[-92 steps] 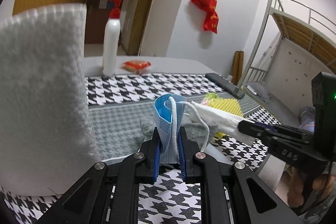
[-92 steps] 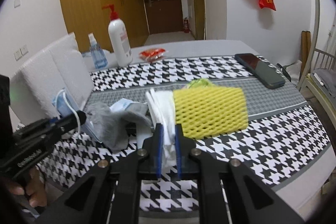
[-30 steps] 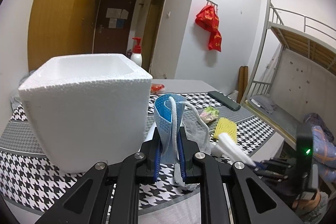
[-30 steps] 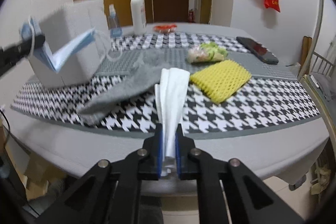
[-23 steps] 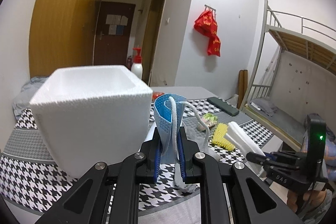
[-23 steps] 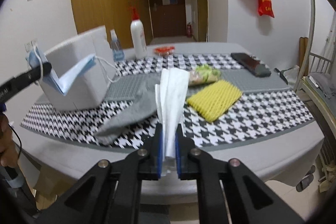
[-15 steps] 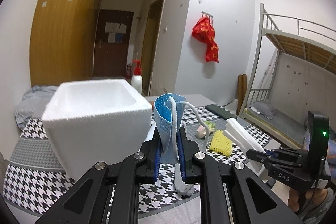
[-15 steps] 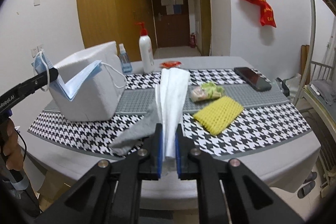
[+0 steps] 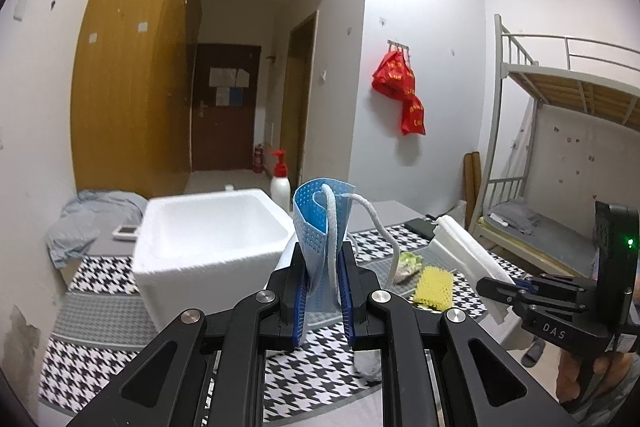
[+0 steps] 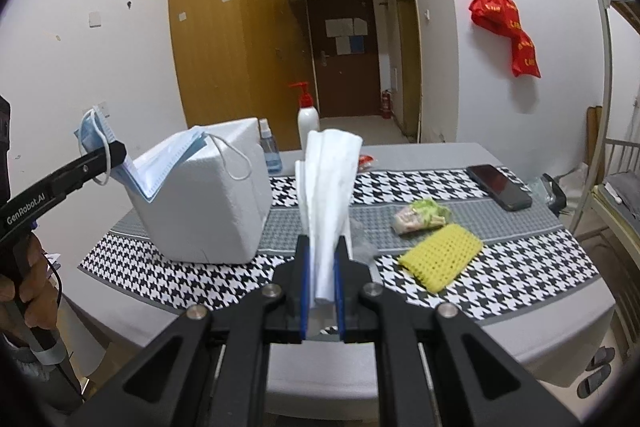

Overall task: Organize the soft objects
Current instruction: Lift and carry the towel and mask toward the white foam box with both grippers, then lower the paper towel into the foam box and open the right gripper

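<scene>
My left gripper [image 9: 323,283] is shut on a blue face mask [image 9: 318,223], held up in the air in front of and above the white foam box [image 9: 208,243]. In the right wrist view the mask [image 10: 160,163] hangs from the left gripper [image 10: 114,151] beside the box [image 10: 208,203]. My right gripper [image 10: 323,267] is shut on a folded white cloth [image 10: 328,179], raised above the table's front edge; the cloth also shows in the left wrist view [image 9: 468,259]. A grey cloth [image 10: 362,247] lies mostly hidden behind the right gripper.
On the houndstooth table [image 10: 500,291] lie a yellow foam net [image 10: 440,255], a small food bag [image 10: 420,215] and a phone [image 10: 500,187]. A pump bottle [image 10: 308,115] and a small spray bottle [image 10: 270,155] stand behind the box. A bunk bed [image 9: 560,147] is at the right.
Both grippers have risen and pulled back from the table with the mask and the white cloth; the box top has come into view from above.
</scene>
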